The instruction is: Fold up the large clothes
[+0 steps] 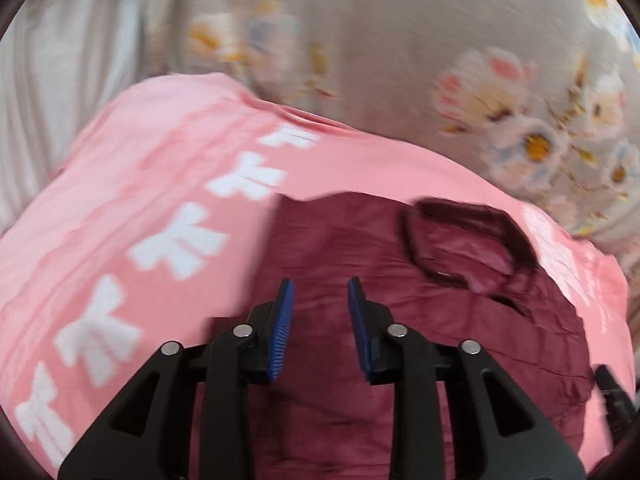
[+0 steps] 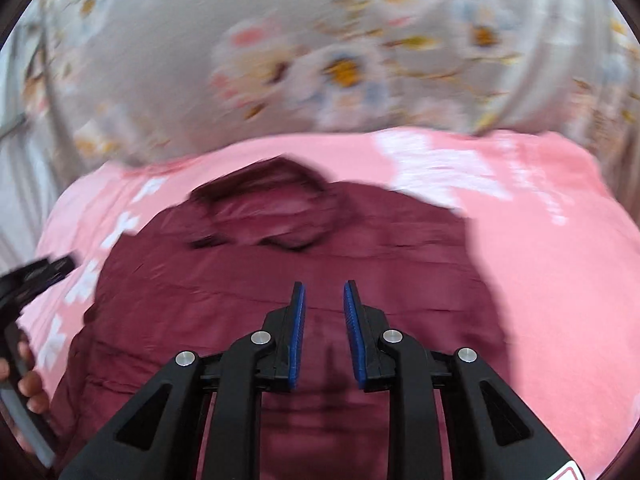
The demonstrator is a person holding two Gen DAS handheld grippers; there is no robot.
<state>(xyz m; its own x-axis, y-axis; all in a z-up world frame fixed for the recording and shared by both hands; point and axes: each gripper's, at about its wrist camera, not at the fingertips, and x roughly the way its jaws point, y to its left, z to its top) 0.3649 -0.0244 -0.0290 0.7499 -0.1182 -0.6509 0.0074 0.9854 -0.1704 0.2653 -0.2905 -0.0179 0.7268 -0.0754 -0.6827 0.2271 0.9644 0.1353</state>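
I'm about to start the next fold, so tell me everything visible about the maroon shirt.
The maroon collared shirt of thin woven cloth lies spread flat and lightly creased on the pink cloth with white bows. Its darker collar points away from both cameras. Both views are blurred. The open left hand-held gripper and open right hand-held gripper hover over it; contact is unclear.

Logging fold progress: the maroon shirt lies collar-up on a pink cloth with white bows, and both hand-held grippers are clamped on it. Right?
Not quite: both wrist views show the left hand-held gripper and right hand-held gripper open, over the maroon shirt. The pink cloth is right.
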